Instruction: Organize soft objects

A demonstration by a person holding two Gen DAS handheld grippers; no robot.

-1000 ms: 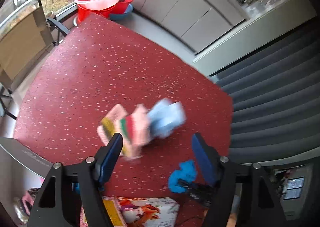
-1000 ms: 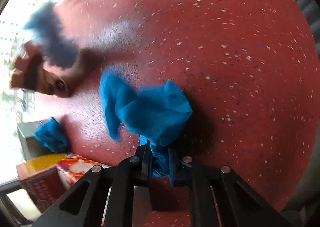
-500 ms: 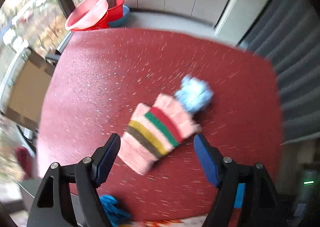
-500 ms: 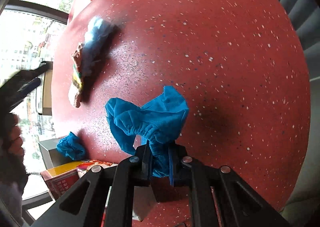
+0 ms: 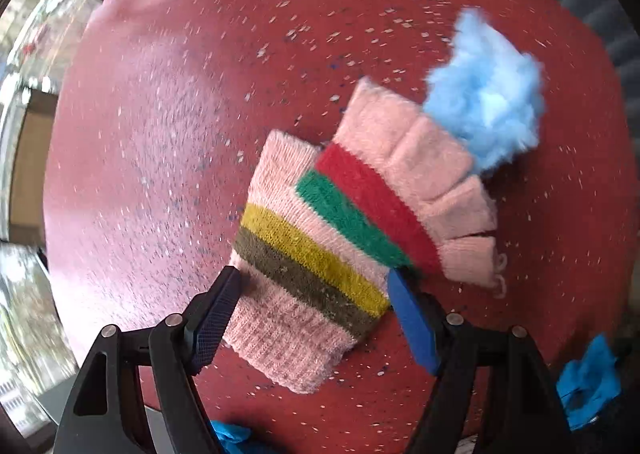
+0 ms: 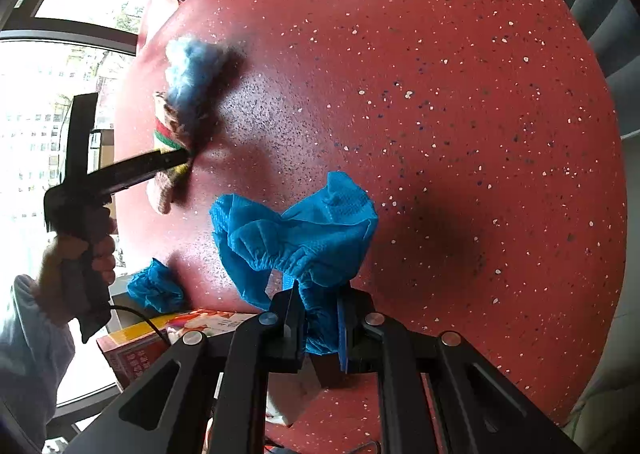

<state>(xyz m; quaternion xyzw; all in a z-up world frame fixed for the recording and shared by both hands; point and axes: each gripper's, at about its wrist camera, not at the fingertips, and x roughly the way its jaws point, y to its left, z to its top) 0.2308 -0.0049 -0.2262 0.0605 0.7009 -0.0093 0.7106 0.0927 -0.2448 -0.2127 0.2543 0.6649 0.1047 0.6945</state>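
A: How does the left hand-held gripper [image 5: 312,310] stand?

B: Its jaws are spread wide, one finger at each side of the near cuff end of the striped knit glove [image 5: 340,238]. The left fingertip [image 5: 224,294] sits at the cuff's left edge and the right, blue-padded one at its right edge; whether they press the wool cannot be told.

A: And the right hand-held gripper [image 6: 318,318]?

B: Closed to a narrow gap, pinching the gathered edge of a blue shoe cover [image 6: 296,238], which bunches up above the jaws over the red speckled bench [image 6: 440,93].

A: What lies around the glove?

B: A fluffy light-blue pompom [image 5: 488,93] touches its far right end, over the pink fingers. The glove lies flat on the bench, stripes of olive, yellow, green and red across it.

A: Anything else nearby?

B: A second crumpled blue shoe cover [image 6: 156,290] sits at the bench's near left edge, just beside a coloured box [image 6: 160,342]. In the right wrist view the left tool reaches in from the left, held by the person's hand [image 6: 80,254], its tip at the glove, well apart from the held cover.
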